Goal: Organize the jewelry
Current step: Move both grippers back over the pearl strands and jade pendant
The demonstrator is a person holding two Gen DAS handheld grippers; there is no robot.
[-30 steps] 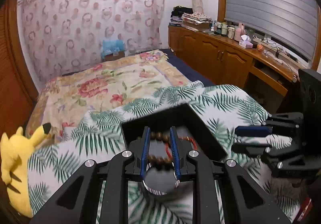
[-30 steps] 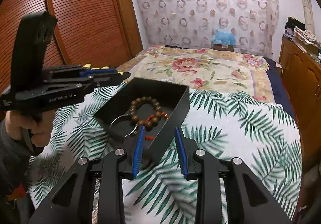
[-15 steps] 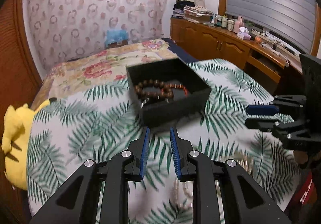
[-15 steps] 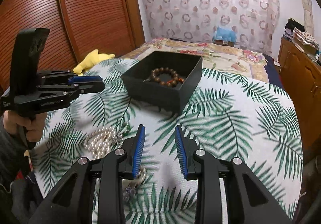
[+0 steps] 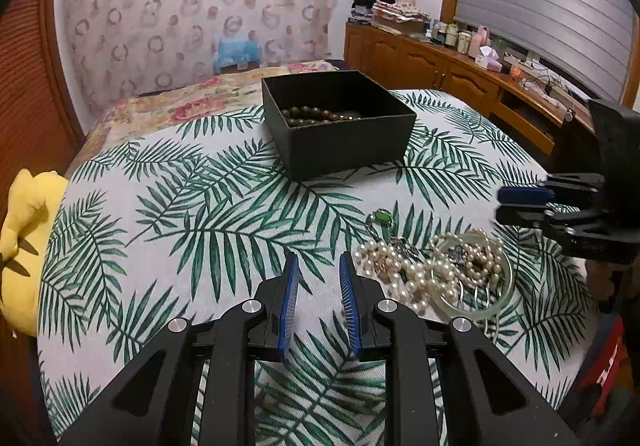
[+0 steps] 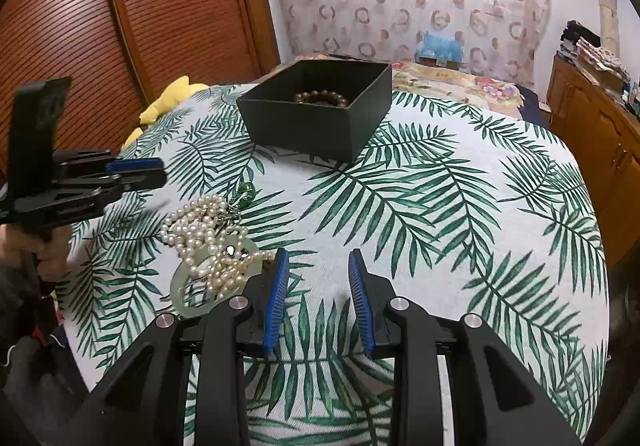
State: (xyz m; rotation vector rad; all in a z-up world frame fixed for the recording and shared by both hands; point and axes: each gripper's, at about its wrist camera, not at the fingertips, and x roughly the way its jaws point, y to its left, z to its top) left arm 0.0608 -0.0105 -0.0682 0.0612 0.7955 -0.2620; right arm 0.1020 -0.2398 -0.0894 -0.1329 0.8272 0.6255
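Palm-leaf printed cloth (image 5: 168, 214) is bearing all items. Left wrist view: left gripper (image 5: 319, 274) is hanging empty, jaws slightly apart, beside the tangled white pearl strands (image 5: 404, 270), nearer than the square black cardboard box (image 5: 340, 126). Right wrist view: right gripper (image 6: 318, 270) is hovering empty, jaws parted, next to the pearls; best pinching one strand cleanly before lifting boxward.

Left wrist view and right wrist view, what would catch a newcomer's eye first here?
Probably the tangled heap of pearl necklaces lying over a pale green bangle on the palm-leaf cloth, right by the two grippers. Farther back on the cloth sits an open black box with a brown bead bracelet inside. A yellow plush toy peeks in at the cloth's left edge.
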